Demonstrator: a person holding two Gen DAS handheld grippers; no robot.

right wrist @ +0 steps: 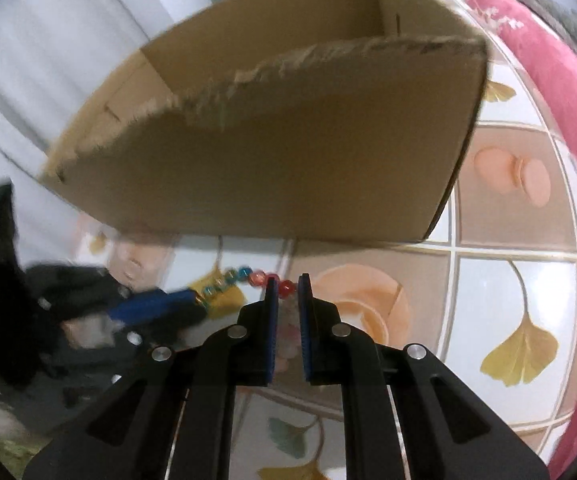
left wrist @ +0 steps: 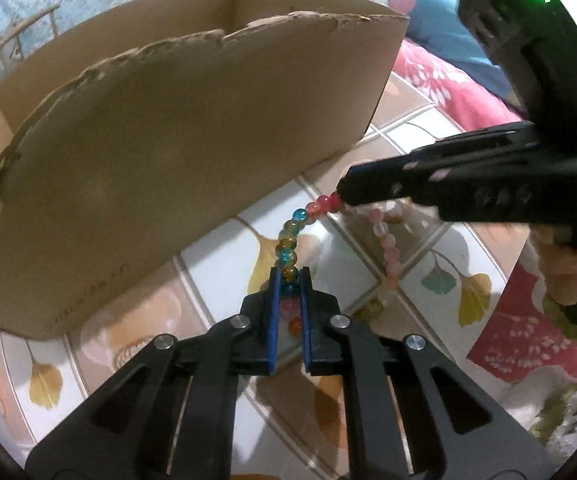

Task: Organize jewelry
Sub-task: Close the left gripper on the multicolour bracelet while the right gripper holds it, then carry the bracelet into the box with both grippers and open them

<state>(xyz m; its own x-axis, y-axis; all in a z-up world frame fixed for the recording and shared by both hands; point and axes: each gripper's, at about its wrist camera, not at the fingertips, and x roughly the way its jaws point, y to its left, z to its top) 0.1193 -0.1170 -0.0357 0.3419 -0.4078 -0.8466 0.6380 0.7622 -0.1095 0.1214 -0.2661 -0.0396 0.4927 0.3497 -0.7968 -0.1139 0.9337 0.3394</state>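
A string of coloured glass beads (left wrist: 288,240) is stretched above the patterned tabletop, just in front of an open cardboard box (left wrist: 188,128). My left gripper (left wrist: 290,274) is shut on its amber and blue end. My right gripper (left wrist: 342,196) comes in from the right and is shut on the red end. A paler pink strand (left wrist: 388,256) hangs below it. In the right wrist view my right gripper (right wrist: 287,280) pinches a red bead, and the bead string (right wrist: 244,273) runs left to the blurred left gripper (right wrist: 198,300). The box (right wrist: 288,152) stands close ahead, its torn near wall above both grippers.
The tabletop (right wrist: 508,300) has a tile and ginkgo-leaf print. A red floral cloth (left wrist: 448,92) lies at its right edge, with a blue soft toy (left wrist: 428,20) behind. A person's hand (left wrist: 568,276) holds the right gripper's handle. White curtain (right wrist: 48,60) hangs at the left.
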